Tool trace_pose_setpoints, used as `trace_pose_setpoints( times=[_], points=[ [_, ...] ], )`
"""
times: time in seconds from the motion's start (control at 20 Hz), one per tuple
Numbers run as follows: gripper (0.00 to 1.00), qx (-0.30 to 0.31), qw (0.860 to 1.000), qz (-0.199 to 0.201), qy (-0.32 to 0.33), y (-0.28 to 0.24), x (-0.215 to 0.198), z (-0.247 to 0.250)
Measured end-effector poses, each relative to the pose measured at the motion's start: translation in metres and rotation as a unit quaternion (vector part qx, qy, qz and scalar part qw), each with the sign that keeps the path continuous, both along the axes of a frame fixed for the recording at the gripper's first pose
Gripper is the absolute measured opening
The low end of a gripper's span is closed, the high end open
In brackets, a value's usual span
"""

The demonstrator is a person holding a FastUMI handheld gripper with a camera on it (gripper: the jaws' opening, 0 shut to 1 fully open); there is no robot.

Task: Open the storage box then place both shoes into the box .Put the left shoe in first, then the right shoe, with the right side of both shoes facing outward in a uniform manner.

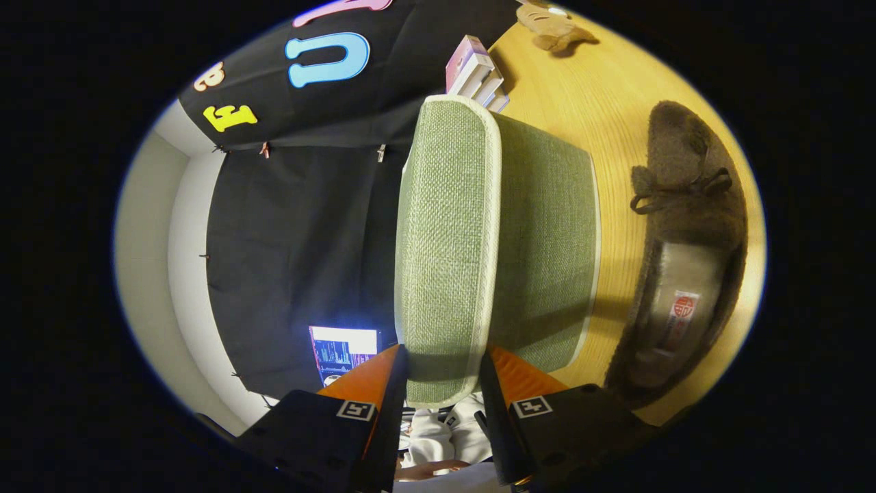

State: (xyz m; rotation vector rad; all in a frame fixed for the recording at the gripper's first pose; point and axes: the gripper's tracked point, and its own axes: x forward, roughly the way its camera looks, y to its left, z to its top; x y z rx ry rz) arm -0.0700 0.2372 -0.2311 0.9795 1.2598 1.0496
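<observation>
Storage box (540,246): green woven fabric with pale trim, standing on the wooden surface (588,89). Lid (448,239): same fabric, seen edge-on just ahead of the fingers, near edge reaching in between them.

Hand-held gripper (443,376): fingers set either side of the lid's near edge at a narrow spread; actual contact of both fingers with the fabric not discernible, so grip cannot be confirmed.

Shoe (684,253): dark brown, fuzzy, laced, pale insole showing; lying on the surface just beside the box, apart from it. Left or right not determinable. Second shoe not itemised.

Sundries beyond the box: small stack of boxes (475,72), plush toy (551,27). Lit screen (342,349) against the booth wall.

Step in hand, by judgement: opening the box, lid apparently raised or being raised. No shoe yet inside as far as visible.

Next move calls for: swinging the lid fully clear, releasing it, then identifying and taking the left shoe first, right side kept outward.
</observation>
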Motion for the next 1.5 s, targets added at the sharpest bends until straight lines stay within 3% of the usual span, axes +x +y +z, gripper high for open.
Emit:
trace_pose_setpoints(
  times=[0.15,0.2,0.3,0.35,0.55,0.6,0.7,1.15,1.5],
  points=[
    [0.57,-0.004,1.000,-0.002,-0.006,-0.015,-0.005,0.012],
    [0.52,-0.009,1.000,-0.014,-0.015,-0.018,0.000,0.014],
    [0.19,-0.018,0.998,-0.054,-0.019,-0.017,0.022,0.014],
    [0.15,-0.015,0.999,-0.045,-0.008,-0.012,0.018,0.014],
    [0.15,0.025,0.999,-0.036,-0.002,0.006,0.009,0.026],
    [0.09,0.045,0.998,-0.034,0.003,0.010,0.009,0.038],
    [0.07,0.054,0.998,-0.037,0.009,0.022,0.013,0.046],
    [0.05,0.040,0.998,0.004,-0.045,0.075,0.020,0.129],
    [0.05,0.007,0.994,0.031,-0.106,0.184,0.013,0.195]
  ],
)
